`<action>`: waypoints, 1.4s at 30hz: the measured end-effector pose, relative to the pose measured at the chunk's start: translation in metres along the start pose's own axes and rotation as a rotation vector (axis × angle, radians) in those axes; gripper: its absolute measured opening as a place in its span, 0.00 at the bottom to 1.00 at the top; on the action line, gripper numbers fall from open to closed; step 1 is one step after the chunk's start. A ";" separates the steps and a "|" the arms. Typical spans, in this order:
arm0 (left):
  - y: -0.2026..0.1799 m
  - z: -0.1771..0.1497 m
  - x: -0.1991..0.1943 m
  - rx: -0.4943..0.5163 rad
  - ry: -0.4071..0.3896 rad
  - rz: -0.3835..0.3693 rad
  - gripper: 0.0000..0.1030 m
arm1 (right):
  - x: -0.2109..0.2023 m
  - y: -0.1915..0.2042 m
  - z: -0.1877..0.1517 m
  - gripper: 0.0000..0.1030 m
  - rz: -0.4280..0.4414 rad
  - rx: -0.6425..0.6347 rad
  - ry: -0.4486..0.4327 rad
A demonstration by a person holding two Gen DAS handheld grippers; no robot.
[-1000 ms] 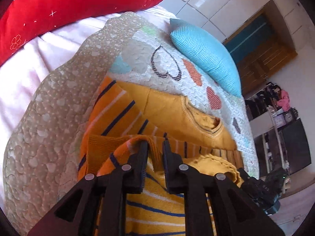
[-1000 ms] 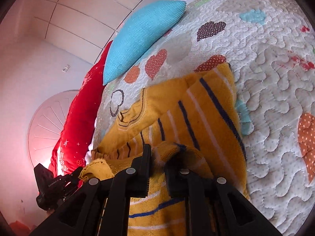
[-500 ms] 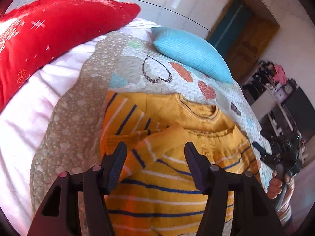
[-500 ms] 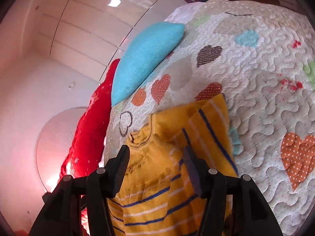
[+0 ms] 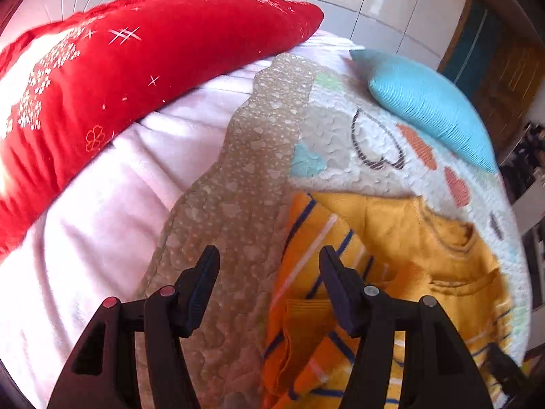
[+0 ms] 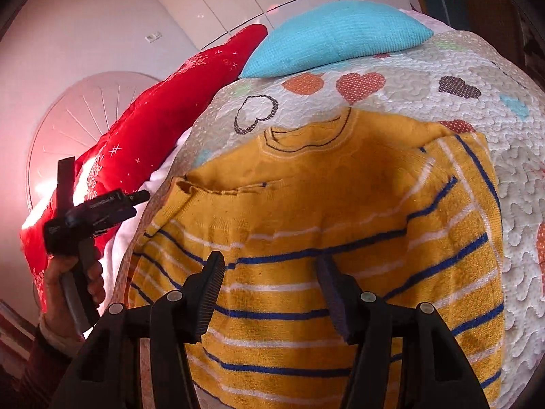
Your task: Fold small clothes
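While your left gripper [image 5: 269,279] and right gripper [image 6: 270,281] fingers stand apart, empty, the striped yellow sweater [image 6: 316,238] lies half-folded on the heart-print quilt [image 6: 477,78]; its loose hem can slump open, or you snag one layer.

Sweater [image 6: 306,211] — mustard knit, ribbed collar and cuffs, fuzzy matt surface. Quilt [image 6: 453,68] on the bed: stitched cotton, puckered, matt. Blue cushion [image 6: 333,34] — coarse ribbed weave. Red pillow [image 5: 143,68]: smooth cloth, slight sheen, embroidered sparkles. Pink blanket [image 5: 102,211] looks like soft fleece. Hand-held gripper fingers [image 6: 211,293] — matt black plastic, ridged pads, metal pins.
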State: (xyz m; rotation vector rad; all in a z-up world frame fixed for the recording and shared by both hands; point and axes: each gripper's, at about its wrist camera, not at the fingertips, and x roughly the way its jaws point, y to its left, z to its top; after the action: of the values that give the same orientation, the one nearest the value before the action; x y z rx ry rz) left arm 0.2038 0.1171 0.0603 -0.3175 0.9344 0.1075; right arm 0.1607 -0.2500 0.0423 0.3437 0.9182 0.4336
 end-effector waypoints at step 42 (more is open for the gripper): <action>0.146 -0.120 -0.060 -0.351 -0.062 -0.205 0.59 | 0.189 0.226 0.012 0.68 -0.291 -0.342 0.316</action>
State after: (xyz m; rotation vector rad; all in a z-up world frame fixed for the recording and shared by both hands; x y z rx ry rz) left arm 0.0426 0.2204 0.0098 -0.7288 0.8143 0.0921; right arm 0.2232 0.0375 0.0244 -0.1767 1.1593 0.3724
